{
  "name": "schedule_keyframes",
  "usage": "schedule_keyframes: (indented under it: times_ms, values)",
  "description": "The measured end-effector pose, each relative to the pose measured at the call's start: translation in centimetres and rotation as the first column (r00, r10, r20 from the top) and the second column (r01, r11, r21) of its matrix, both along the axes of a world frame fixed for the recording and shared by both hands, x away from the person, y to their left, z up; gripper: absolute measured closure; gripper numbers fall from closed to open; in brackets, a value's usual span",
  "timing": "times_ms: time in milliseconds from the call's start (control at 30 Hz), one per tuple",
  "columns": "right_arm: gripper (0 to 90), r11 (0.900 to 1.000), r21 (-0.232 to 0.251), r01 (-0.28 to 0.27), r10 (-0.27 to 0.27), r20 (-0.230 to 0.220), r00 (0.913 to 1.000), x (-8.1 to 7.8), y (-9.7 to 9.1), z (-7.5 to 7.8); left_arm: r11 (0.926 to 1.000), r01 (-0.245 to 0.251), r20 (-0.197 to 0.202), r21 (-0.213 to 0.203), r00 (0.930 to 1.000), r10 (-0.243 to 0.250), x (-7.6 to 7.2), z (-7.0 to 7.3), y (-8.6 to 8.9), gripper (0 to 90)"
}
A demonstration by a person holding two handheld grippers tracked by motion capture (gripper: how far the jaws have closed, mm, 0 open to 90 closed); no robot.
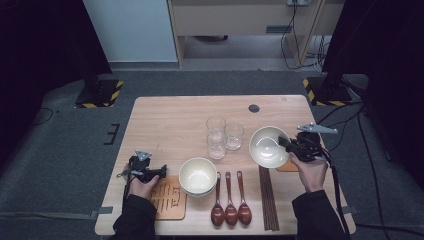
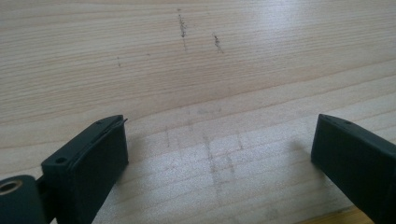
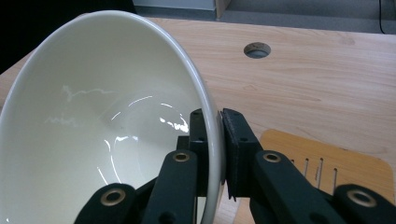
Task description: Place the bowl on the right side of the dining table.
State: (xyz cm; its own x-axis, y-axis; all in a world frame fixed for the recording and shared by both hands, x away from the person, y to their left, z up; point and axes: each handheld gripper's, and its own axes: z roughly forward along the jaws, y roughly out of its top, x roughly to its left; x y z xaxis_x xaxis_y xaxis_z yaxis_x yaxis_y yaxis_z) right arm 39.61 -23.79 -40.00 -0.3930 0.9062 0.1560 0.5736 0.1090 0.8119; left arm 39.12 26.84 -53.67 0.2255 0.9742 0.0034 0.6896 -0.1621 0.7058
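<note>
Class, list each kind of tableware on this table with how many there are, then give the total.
Bowls: 3
Glasses: 3
Spoons: 3
Mats: 2
Chopstick bundle: 1
Total: 12

Three glasses (image 1: pixel 220 134), three wooden spoons (image 1: pixel 230 200), chopsticks (image 1: pixel 269 197) on table (image 1: pixel 165 120)

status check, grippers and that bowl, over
Right gripper shut on tilted white bowl rim, off the table. Left gripper open, empty. Wooden coaster beneath, glasses close by.
</note>
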Motion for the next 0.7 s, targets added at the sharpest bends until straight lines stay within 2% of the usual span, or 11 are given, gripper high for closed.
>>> schedule_keyframes:
  times_ms: [700]
  values:
    - [83.4, 0.9975, -0.003, 0.07, -0.07, -0.038, 0.9968, 1.2, -2.7, -1.4, 1.0, 0.001, -0.001, 0.001, 1.0, -0.001, 0.0, 0.0, 0.0, 2.3]
